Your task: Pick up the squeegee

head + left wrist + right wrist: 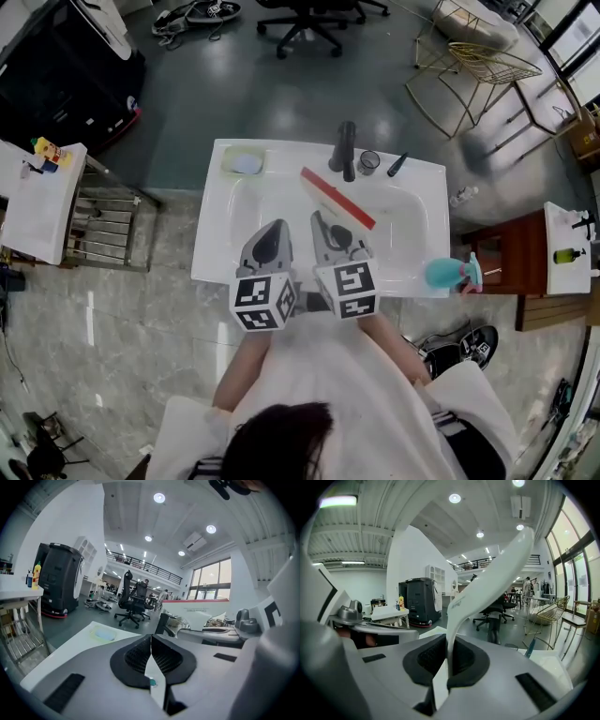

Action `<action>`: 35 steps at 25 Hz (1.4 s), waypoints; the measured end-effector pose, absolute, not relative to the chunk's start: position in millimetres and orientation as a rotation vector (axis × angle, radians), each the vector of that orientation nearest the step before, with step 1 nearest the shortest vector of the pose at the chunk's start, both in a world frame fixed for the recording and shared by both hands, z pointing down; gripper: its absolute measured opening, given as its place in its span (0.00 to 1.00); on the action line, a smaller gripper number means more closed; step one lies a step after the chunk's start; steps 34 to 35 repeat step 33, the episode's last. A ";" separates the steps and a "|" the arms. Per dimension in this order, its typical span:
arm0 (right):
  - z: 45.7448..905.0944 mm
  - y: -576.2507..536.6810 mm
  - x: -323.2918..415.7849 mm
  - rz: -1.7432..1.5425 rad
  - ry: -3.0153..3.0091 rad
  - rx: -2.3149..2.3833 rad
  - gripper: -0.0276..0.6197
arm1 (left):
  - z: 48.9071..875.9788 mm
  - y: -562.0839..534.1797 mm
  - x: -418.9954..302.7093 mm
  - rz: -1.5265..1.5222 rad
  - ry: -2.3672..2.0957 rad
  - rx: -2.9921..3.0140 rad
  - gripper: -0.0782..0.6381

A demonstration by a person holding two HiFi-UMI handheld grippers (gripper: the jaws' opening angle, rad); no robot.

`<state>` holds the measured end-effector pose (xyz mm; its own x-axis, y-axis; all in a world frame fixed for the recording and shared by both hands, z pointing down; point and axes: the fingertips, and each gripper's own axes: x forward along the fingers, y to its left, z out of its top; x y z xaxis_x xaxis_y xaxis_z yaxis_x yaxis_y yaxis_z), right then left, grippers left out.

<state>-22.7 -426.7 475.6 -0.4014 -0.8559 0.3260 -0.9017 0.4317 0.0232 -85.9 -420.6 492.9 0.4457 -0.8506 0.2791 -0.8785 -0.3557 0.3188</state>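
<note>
Right now, nearest the person, the left gripper [151,656] has its jaws pressed together with nothing between them. It sits idle just beside the right gripper [447,660], which is clamped on the thin white handle of the squeegee [337,199]. The squeegee is over the sink [214,258] and looks to be clear of the basin, its red blade slanting toward the black faucet [347,150] just beyond. To my eye the step in hand is the lift. Doing it well means keeping the pinch firm, since that long blade could lever the handle round in the pads. It should go straight up, far end clear of the faucet, with the empty gripper kept aside.
</note>
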 end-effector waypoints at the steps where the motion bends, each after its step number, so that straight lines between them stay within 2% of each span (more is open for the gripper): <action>1: 476.0 -425.3 -21.4 0.227 -2.397 1.522 0.09 | 492.3 -419.9 -84.9 0.087 -1.458 2.284 0.15; 35: 491.1 -403.3 -7.4 0.235 -2.389 1.501 0.09 | 502.8 -408.9 -52.7 0.135 -1.421 2.326 0.15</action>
